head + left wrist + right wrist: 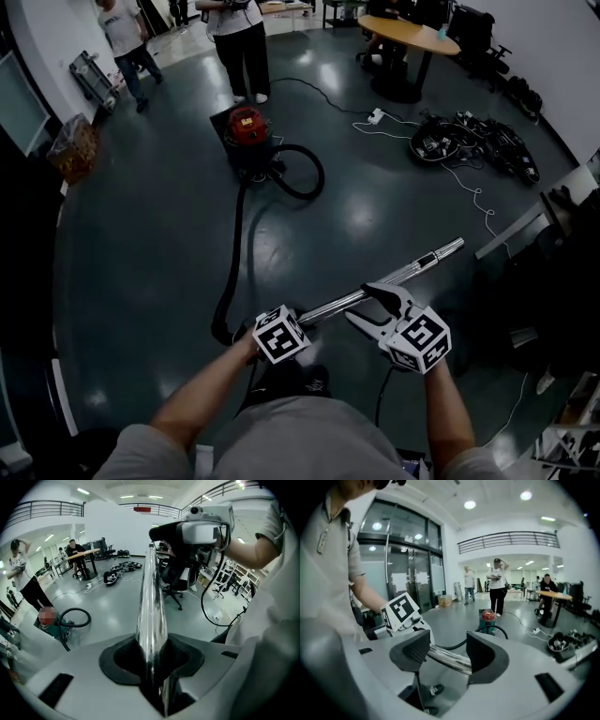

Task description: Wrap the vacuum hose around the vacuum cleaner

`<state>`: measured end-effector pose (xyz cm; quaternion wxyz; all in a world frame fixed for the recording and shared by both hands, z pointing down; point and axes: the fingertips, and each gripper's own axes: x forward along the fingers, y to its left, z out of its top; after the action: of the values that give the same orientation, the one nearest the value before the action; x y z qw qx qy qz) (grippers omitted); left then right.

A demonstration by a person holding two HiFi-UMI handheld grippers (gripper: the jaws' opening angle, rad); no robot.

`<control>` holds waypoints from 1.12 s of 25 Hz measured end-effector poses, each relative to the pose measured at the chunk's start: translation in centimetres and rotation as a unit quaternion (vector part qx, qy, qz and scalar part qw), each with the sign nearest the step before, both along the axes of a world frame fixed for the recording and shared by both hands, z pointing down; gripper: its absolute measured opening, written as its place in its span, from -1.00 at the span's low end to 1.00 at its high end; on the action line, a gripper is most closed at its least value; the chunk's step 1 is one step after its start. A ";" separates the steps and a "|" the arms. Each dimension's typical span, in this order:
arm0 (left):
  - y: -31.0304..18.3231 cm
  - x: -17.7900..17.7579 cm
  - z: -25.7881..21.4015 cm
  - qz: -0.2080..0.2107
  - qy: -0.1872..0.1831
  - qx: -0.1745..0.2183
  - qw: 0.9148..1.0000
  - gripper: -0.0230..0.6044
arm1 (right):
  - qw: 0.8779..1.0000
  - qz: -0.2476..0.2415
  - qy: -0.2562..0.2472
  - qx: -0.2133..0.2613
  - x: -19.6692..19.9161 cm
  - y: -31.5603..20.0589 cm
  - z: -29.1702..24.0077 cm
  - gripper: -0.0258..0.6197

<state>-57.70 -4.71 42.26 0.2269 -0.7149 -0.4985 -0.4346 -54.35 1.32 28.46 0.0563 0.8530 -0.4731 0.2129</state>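
Observation:
The red-topped vacuum cleaner (247,127) stands far off on the dark floor. Its black hose (234,253) loops beside it and runs back toward me. At the hose's end is a chrome wand (412,267), held level in front of me. My left gripper (307,316) is shut on the wand's near end, and the tube (151,597) is pinched between its pads. My right gripper (364,302) stands open around the wand further along. The tube (445,657) crosses the gap between its pads without being pressed. The vacuum (487,619) shows past those jaws.
Two people (239,37) stand behind the vacuum. A round table (408,33) is at the back right. A power strip (375,116), a white cord and a heap of dark gear (469,141) lie on the floor at right. A desk edge (525,230) juts in at right.

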 end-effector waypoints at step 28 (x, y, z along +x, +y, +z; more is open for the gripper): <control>2.1 12.0 -3.8 -0.029 -0.029 -0.174 0.984 -0.44 | 0.818 0.396 -0.250 0.335 17.9 -1.3 5.3 -0.09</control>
<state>-45.73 -2.59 38.45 0.0719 -0.7448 -0.5516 -0.3686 -36.48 0.01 33.74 -0.4421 0.8506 -0.1349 0.2507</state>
